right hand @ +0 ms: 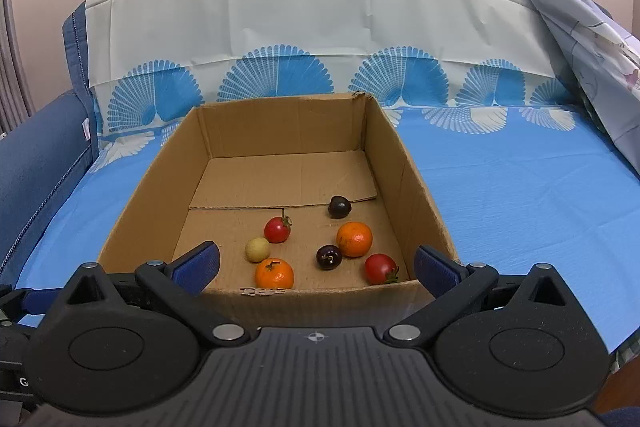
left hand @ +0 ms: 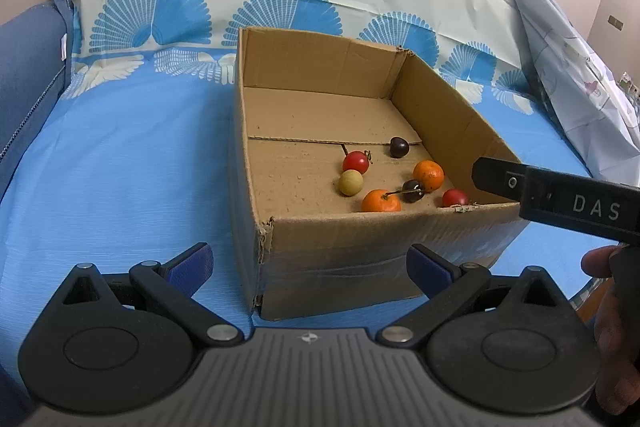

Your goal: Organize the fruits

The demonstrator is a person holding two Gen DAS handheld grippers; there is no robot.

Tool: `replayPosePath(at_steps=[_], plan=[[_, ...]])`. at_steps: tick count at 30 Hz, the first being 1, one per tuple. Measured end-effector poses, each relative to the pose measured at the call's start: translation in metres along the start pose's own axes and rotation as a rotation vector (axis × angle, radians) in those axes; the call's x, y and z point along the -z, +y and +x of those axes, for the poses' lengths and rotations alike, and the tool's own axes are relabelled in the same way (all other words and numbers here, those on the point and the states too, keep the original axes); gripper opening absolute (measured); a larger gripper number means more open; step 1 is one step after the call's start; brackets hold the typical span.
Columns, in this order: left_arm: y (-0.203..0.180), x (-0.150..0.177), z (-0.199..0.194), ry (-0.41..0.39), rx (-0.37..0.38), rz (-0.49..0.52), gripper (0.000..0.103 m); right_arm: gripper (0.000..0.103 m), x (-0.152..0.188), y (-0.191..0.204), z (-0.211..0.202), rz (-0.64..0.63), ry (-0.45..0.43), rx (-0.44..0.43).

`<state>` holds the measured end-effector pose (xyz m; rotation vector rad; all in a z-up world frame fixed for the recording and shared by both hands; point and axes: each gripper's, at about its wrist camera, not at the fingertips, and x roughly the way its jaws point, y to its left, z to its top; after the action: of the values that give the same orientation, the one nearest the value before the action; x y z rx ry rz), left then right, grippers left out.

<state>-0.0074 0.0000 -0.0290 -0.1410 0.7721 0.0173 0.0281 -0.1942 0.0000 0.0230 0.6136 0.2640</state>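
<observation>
Seven fruits lie on the floor of an open cardboard box [right hand: 168, 183], all in its near half. Two oranges [right hand: 274, 273] [right hand: 354, 239], two red tomatoes [right hand: 277, 229] [right hand: 380, 268], two dark plums [right hand: 329, 257] [right hand: 339, 207] and a pale yellow fruit [right hand: 257, 249] sit close together; one plum touches the farther orange. The box stands on a blue patterned cloth [right hand: 520, 179] covering a sofa.

The right gripper [right hand: 318, 265] hovers at the box's near wall, jaws spread wide, holding nothing. The left gripper [left hand: 310, 265] faces the box's near left corner, jaws equally wide and empty.
</observation>
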Motion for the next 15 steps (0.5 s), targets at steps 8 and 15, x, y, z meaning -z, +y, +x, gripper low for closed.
replayPosePath(at_steps=[8, 15], plan=[[-0.0010, 0.0001, -0.0001, -0.001, 0.007, 0.000, 0.103, 0.102, 0.0003, 0.0006, 0.0003, -0.010, -0.002, -0.002], [-0.0019, -0.0001, 0.0002, -0.001, 0.009, 0.001, 0.103, 0.102, 0.0004, 0.0011, -0.0001, -0.010, -0.002, -0.002]])
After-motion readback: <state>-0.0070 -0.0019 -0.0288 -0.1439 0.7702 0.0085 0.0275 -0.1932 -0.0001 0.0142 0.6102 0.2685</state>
